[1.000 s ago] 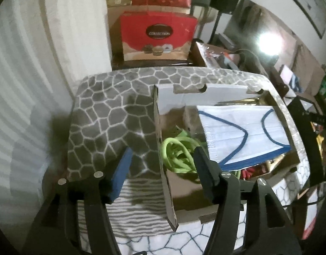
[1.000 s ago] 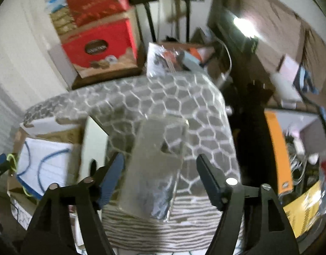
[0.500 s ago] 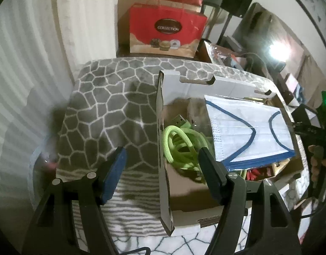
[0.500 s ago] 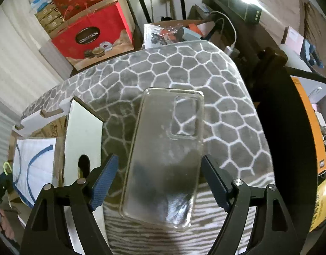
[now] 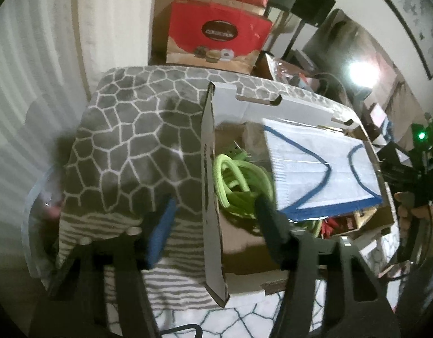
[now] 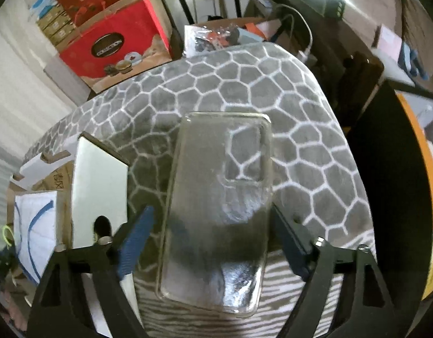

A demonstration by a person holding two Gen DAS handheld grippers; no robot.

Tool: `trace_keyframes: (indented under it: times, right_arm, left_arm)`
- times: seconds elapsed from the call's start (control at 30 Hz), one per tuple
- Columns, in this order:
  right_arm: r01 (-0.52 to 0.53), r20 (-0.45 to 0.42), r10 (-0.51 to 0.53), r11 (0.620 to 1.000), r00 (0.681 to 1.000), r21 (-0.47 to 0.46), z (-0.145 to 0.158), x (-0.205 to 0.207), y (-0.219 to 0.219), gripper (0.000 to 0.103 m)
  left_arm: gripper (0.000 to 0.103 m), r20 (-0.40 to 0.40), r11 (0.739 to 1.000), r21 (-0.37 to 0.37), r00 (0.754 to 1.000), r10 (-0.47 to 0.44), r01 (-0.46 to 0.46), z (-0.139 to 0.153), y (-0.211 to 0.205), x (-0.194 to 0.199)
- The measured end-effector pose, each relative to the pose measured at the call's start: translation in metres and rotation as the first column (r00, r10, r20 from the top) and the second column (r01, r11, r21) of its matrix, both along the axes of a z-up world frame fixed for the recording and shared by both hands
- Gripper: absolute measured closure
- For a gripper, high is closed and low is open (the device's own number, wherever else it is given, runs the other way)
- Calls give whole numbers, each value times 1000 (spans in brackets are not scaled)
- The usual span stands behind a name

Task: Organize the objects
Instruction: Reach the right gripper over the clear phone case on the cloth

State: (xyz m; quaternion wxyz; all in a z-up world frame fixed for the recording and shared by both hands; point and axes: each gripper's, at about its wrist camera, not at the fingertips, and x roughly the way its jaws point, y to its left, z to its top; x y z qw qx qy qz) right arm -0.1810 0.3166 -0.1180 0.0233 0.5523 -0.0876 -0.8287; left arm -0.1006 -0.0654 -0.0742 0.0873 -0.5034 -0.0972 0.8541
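A clear phone case [image 6: 216, 211] lies flat on the grey honeycomb blanket [image 6: 287, 107]. My right gripper [image 6: 213, 236] is open, its blue fingers on either side of the case's near half, not touching it. An open cardboard box [image 5: 213, 174] holds a coiled green cable [image 5: 239, 180] and a white face mask with blue straps [image 5: 315, 169]. My left gripper [image 5: 213, 217] is open and empty, its fingers straddling the box's left wall. The box also shows in the right wrist view [image 6: 98, 186].
A red gift bag [image 5: 216, 39] and stacked boxes stand behind the blanket-covered surface. A curtain [image 5: 33, 56] hangs at the left. Cluttered dark shelves and a bright lamp [image 5: 360, 73] are at the right. The right gripper shows at the far right [image 5: 413, 169].
My right gripper has moved down and closer over the phone case, which now fills more of the view. My left gripper has drifted slightly over the box's left wall.
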Motion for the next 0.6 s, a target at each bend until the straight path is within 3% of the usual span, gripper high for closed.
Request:
trace_keyframes:
  times: [0.23,0.47,0.6]
  right_arm:
    - [-11,-3,11,1000,1000,25,1,1,2,32]
    - [-39,3,38,994,999,105,-3,-3,-9,29]
    - [-15,11,14,997,1000,76,-2,-3,-6,30]
  left_arm:
    - [60,2,1000,11,1000,1,-1,-1,0,4]
    - [47,-16,1000,11,1000,-8,8,5,2,15]
    - [46,-17,999,38,1000,17,-16,8,-6,19]
